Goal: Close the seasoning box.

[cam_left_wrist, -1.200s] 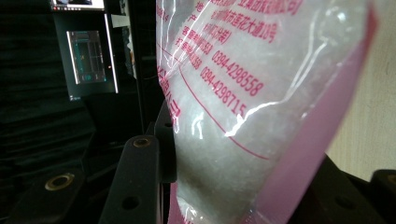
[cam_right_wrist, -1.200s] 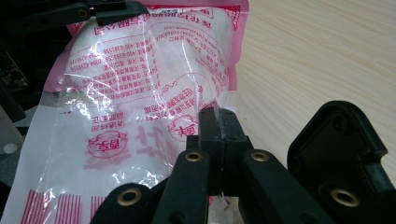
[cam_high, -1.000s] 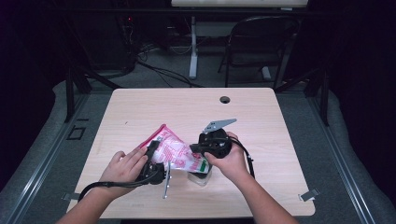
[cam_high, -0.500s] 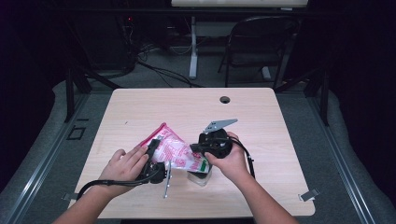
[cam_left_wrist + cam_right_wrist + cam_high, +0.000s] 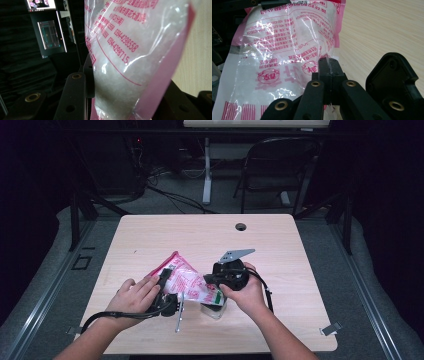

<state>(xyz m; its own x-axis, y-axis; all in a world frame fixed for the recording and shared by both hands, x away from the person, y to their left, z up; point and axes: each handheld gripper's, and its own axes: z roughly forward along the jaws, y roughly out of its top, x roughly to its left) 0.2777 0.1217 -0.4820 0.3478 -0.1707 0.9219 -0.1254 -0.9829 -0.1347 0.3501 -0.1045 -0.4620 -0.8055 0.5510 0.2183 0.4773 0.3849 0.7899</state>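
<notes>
Seemingly mid-pour, in the high view the pink-and-clear bag (image 5: 187, 282) hangs tilted between both grippers at lower centre of the frame, above a small clear container (image 5: 214, 309) on the worktop (image 5: 280, 250). The left gripper (image 5: 164, 285) holds the bag's fat end and the right gripper (image 5: 227, 277) its lower edge. A metal utensil (image 5: 179, 312) lies just beside the container, under the bag; a careless swing could knock either one.

From the left gripper view, the jaws stand partly apart, clamped on the bag (image 5: 130, 60) where the white granules bulge. The film is slick, so the load could slide down through that hold.

Looking through the right gripper view, the jaws are pressed together on a thin pinch of the bag's (image 5: 287, 50) film at lower centre. That pinch could tear or slip free, spilling granules across the bare worktop (image 5: 382, 27) instead of into the container.
</notes>
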